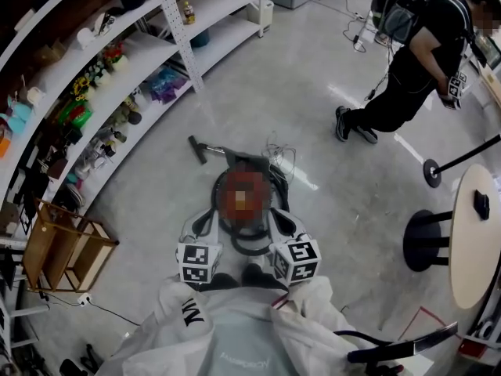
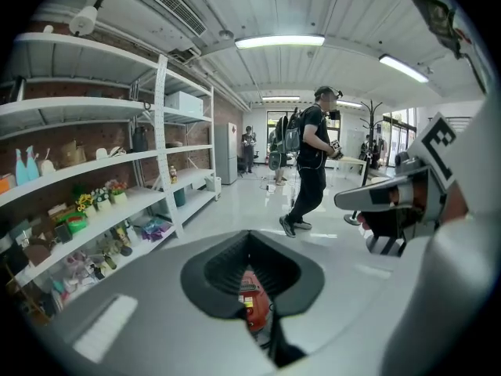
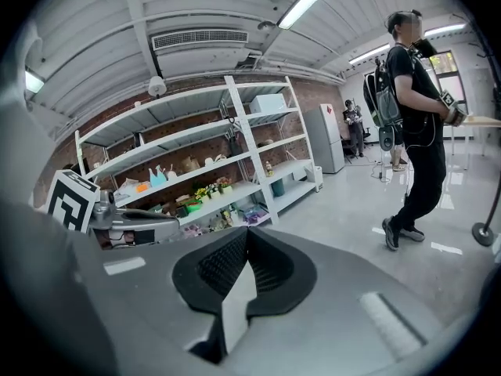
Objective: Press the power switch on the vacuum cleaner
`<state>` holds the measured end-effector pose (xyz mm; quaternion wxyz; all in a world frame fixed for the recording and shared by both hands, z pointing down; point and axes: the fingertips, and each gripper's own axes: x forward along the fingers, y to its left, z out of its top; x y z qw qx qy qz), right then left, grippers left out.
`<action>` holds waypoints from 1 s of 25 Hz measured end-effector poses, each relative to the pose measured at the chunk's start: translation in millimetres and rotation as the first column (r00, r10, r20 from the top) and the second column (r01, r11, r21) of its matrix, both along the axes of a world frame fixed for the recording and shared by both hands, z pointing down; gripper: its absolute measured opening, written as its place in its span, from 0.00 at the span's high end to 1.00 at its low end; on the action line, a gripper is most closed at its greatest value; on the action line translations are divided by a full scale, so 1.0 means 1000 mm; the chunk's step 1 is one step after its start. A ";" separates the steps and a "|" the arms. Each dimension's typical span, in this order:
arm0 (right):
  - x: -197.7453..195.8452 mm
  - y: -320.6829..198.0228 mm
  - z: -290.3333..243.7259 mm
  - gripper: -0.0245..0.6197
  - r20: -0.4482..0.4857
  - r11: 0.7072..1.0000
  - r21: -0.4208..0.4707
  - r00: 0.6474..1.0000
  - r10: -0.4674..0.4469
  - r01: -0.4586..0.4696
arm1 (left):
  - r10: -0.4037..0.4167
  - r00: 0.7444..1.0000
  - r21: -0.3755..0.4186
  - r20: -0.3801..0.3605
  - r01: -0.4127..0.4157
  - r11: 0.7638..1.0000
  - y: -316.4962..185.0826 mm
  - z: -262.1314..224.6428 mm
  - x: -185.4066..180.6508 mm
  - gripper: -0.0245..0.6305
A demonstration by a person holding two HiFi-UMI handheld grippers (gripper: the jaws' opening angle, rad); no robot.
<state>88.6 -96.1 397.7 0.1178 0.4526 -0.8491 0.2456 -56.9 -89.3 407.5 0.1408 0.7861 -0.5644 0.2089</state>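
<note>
Red-bodied, the vacuum cleaner (image 1: 254, 180) sits on the floor (image 1: 313, 116) straight ahead of you, nozzle (image 1: 197, 149) lying beyond it. You hold the left gripper (image 1: 202, 224) and right gripper (image 1: 283, 222) over its near flanks, both with jaws closed together and empty, probably so a blunt tip can push the switch, which I can't pick out

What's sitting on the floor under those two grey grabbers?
A red vacuum cleaner, its black nozzle lying toward the shelves. The left gripper and right gripper cover its near sides; no power switch shows.
</note>
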 end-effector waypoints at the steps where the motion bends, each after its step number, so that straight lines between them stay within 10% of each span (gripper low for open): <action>1: -0.001 -0.002 0.001 0.97 0.003 1.000 -0.002 1.000 -0.005 0.005 | -0.005 1.000 -0.001 0.002 0.005 1.000 0.000 -0.001 -0.001 0.96; 25: -0.013 -0.014 0.056 0.96 -0.051 0.992 -0.122 0.999 0.013 -0.019 | 0.020 0.999 -0.088 -0.042 -0.024 0.996 -0.019 0.050 -0.008 0.96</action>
